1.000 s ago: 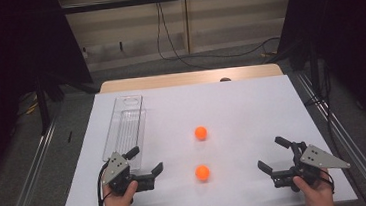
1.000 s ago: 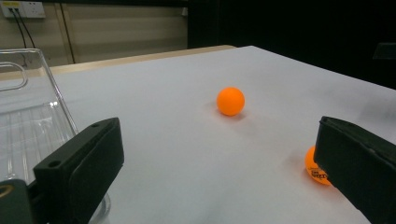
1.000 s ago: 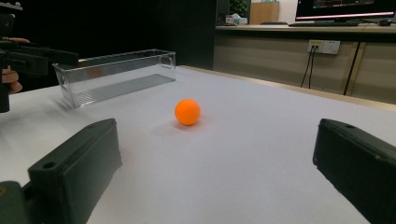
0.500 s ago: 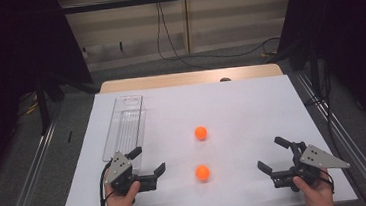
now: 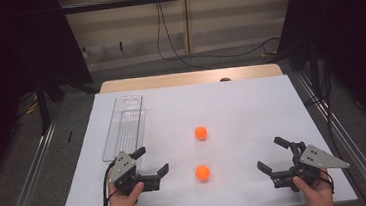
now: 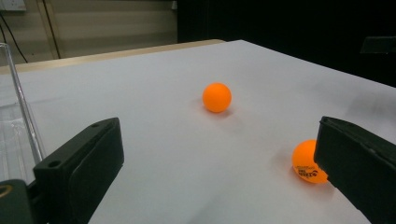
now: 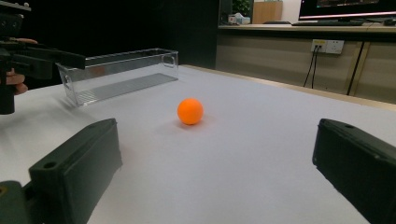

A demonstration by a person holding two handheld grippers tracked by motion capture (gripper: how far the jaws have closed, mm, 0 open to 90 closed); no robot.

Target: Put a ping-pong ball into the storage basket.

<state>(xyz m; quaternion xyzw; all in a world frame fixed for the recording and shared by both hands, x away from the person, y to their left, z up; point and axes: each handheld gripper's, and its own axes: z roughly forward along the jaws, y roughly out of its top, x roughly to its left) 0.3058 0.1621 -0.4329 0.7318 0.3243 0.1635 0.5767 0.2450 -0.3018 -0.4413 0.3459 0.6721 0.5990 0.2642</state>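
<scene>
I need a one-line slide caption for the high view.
Two open grippers flank the near orange ball; clear tray behind.

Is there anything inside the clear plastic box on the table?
The clear box looks empty: its ribbed floor shows through. Both orange balls lie outside on the table. The left gripper covers its near corner.

Left gripper [image 6: 217, 175] over the white table [image 6: 154, 93], my jaws spread wide.
Near ball [image 6: 304, 161] sits partly behind my right jaw; far ball [image 6: 216, 97] ahead; clear tray [image 6: 16, 116] at left.
</scene>
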